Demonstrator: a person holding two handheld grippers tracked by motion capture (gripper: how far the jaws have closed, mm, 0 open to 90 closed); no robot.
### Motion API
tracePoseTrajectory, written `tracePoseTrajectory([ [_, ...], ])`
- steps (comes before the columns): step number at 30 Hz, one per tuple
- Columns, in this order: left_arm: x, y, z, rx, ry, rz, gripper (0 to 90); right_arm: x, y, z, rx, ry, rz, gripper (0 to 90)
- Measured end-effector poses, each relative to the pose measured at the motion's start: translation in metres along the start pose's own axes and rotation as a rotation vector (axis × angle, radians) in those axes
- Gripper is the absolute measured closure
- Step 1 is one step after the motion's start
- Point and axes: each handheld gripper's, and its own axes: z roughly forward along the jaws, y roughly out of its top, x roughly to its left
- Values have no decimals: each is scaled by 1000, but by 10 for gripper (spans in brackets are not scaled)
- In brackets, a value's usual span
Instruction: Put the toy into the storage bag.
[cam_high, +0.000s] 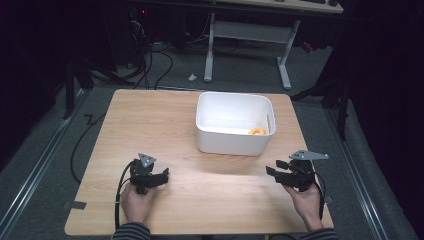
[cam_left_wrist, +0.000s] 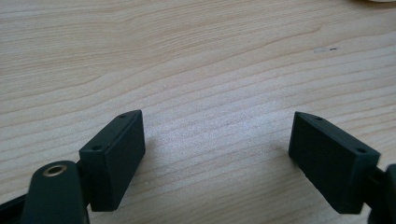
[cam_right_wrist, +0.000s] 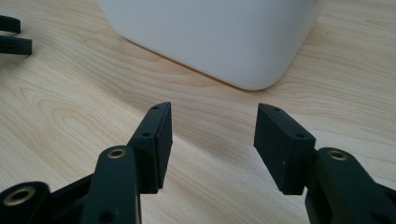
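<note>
While your left tool and right tool rest near the worktop's front edge — jaws apart, empty — the white bin sits toward the back edge, holding a yellow ring.

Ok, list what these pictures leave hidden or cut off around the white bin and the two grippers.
- High view: the white plastic bin's near wall hides part of its floor; the small orange ring inside is too small to identify.
- Right gripper view: the bin is cut off by the top edge, its inside unseen.
- Left gripper view: a pale object is clipped by the top edge.
</note>
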Motion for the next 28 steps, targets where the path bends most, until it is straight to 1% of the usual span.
tracePoseTrajectory([
  [2, 0, 0, 0, 0, 0, 0, 189, 1, -1, 5, 8, -4, 6, 471],
  [5, 0, 0, 0, 0, 0, 0, 189, -1, -3, 13, 19, 2, 7, 469],
  [8, 0, 0, 0, 0, 0, 0, 189, -2, -6, 21, 33, -6, 10, 464],
  [10, 0, 0, 0, 0, 0, 0, 189, -2, -9, 26, 31, -12, 13, 461],
  [16, 0, 0, 0, 0, 0, 0, 189, -5, -20, 45, 48, -45, 12, 449],
  [21, 0, 0, 0, 0, 0, 0, 189, -5, -33, 65, 85, -109, -24, 425],
  [22, 0, 0, 0, 0, 0, 0, 189, -4, -36, 68, 66, -133, -45, 403],
  [23, 0, 0, 0, 0, 0, 0, 189, -3, -40, 70, 29, -145, -66, 389],
  [24, 0, 0, 0, 0, 0, 1, 189, -4, -42, 71, 13, -141, -63, 387],
  [28, 0, 0, 0, 0, 0, 1, 189, -4, -42, 71, 17, -157, -49, 342],
])
